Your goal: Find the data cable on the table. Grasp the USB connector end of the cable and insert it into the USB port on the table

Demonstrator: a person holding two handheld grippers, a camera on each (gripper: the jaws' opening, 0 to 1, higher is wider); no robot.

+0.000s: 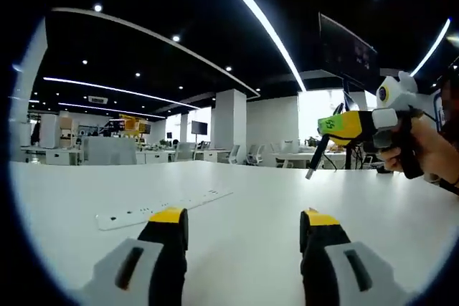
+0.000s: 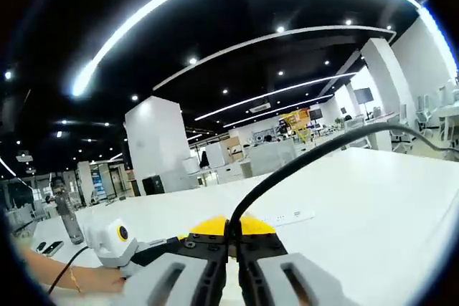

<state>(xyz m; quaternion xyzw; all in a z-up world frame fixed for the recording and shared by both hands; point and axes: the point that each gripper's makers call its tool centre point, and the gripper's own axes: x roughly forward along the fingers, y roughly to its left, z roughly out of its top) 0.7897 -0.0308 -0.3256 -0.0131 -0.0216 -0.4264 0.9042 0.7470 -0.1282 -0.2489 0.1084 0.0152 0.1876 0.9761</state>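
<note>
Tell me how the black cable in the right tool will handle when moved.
Probably springy rather than limp: the cable rises from the shut right tool in a smooth arc. Its long tail will likely drag and tug sideways. The short end pokes out straight, so it seems stiff enough to aim at the power strip.

Both gripper views sit pretty low over the white table (image 1: 244, 191), looking out across the office. They share the power strip (image 1: 161, 208).
</note>
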